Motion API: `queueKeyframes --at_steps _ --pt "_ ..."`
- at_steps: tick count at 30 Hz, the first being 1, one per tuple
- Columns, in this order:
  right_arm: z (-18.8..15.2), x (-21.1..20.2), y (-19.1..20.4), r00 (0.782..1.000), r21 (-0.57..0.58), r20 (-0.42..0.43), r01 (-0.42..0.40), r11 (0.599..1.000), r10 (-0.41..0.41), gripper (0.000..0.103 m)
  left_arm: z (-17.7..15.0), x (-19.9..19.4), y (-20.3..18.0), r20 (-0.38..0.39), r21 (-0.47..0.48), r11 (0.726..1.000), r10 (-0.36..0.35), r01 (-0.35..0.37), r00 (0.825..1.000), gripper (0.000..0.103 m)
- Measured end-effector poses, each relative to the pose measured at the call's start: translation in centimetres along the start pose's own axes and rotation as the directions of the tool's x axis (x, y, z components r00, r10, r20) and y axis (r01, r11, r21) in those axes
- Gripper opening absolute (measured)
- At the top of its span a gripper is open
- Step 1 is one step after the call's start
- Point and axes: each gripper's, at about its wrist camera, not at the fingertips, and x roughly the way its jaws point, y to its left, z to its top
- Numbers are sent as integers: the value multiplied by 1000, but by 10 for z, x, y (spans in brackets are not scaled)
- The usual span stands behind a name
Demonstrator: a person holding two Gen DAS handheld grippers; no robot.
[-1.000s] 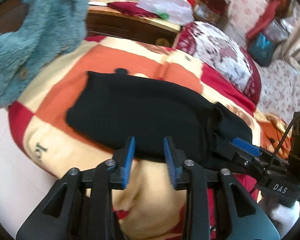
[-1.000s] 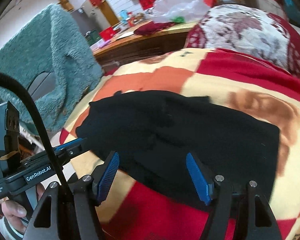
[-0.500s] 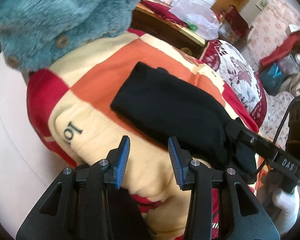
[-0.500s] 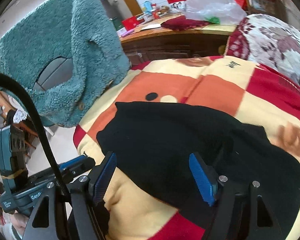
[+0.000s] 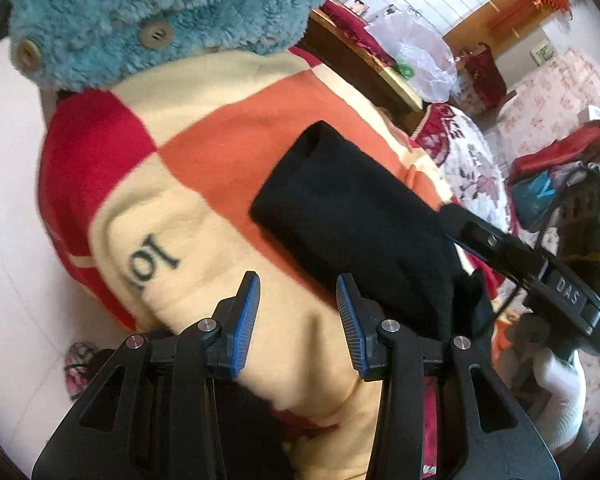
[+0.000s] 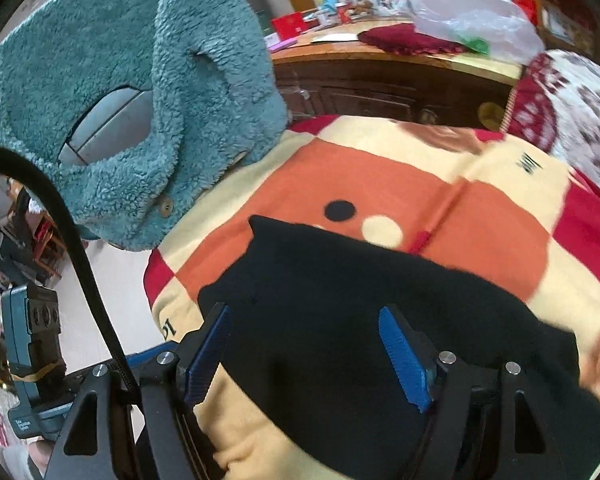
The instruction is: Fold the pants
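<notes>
Left gripper: angled down over blanket, fingers released, empty.
Right gripper: above pants, fingers released.
Writing: "DAS".

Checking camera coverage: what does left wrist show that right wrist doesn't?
Left wrist only: the right claw reaching over the pants from the right, a white-gloved hand below it, the floral bed.

Right wrist only: the black dot and cream dot printed on the blanket, and the cable.

Both: black pants, checked blanket, teal fleece jacket, plastic bag.
</notes>
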Motion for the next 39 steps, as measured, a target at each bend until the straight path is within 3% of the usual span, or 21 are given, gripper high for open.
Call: queueKeyframes --at_steps 8,11,16,24,26,28,30,32,34,39 --pt "40 28 0 995 -53 -62 -86 995 82 74 9 20 -4 -10 -25 999 -39 39 999 39" --pt "54 47 7 991 -130 -103 -94 987 81 74 9 23 -2 -3 -43 998 -55 55 998 42" --pt "72 84 19 979 -269 -194 -113 957 61 74 11 23 -3 31 -35 996 -80 81 996 50" --pt "79 119 26 948 -376 -311 -191 907 71 73 11 22 5 65 -86 986 -138 143 988 51" --pt "77 122 29 942 -392 -325 -213 895 82 60 10 18 9 53 -114 982 -145 150 988 51" --pt "75 123 31 941 -409 -332 -212 887 72 59 7 14 13 54 -141 978 -149 155 987 51" --pt "71 124 31 943 -420 -326 -212 883 72 50 6 12 11 52 -135 980 -141 147 989 51" --pt "68 121 30 946 -419 -314 -218 882 85 33 6 10 8 59 -121 985 -119 125 991 51" --pt "67 112 28 952 -426 -290 -223 877 101 23 5 10 8 63 -122 985 -116 123 991 51" --pt "68 93 26 958 -428 -245 -244 870 149 17 5 8 12 91 -135 986 -86 98 992 51"
